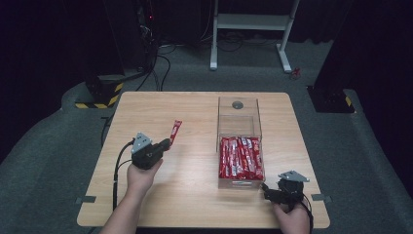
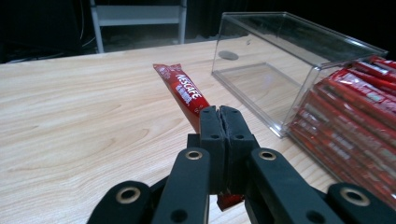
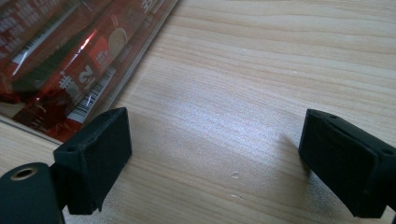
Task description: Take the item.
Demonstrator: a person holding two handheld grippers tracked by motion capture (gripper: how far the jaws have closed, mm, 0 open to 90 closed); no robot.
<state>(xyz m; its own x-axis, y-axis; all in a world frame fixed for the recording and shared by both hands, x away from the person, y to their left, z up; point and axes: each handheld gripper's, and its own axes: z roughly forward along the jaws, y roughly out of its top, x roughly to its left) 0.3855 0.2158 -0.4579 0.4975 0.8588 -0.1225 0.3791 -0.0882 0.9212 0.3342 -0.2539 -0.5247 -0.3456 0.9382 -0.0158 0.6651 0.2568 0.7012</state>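
Dark room with grey carpet, a white table frame at the far end, and in the middle a light wooden table. Toward its right half, a clear plastic box, far part bare, near part packed with red sachets lying side by side. Left of the box, well apart from it, a single red Nescafe stick, raised off the wood and slanting up and away, its near end pinched in the left gripper. In the left gripper view, jaws pressed together on that stick (its bottom edge poking out beneath them), the box just beyond on the right. Left hand wrapped round the gripper body from below, forearm rising from the bottom edge, gripper aimed forward and slightly right. Right hand low at the near right corner, right gripper pointing left toward the box's near end. In the right gripper view, jaws spread wide with nothing between them, bare wood beneath, sachets behind the clear wall at upper left.
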